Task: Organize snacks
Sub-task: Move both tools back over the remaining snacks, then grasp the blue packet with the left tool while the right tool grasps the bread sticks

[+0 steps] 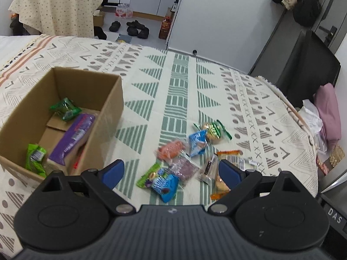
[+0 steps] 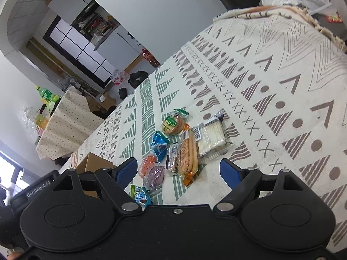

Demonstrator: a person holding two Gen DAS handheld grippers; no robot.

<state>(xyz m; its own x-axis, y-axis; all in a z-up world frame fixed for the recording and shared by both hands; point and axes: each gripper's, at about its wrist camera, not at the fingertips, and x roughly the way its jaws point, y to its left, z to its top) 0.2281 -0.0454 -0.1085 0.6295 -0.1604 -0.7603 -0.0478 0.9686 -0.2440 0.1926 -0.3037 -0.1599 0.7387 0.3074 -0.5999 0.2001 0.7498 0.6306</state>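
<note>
Cardboard box (image 1: 65, 108) left of snack cluster (image 1: 190, 158), open cloth (image 1: 151, 75) beyond.

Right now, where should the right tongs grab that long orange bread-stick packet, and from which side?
Grip the long orange packet across its narrow middle, coming down from above. It lies flat and lengthwise, pointing away from the right tongs, whose open jaws already straddle that line. Neighbours crowd both long sides: the clear cracker pack and a small dark wrapper, so probably lift straight up.

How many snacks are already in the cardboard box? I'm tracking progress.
3: green packet at the back, purple pack in the middle, green packet nearest; others may be hidden.
</note>
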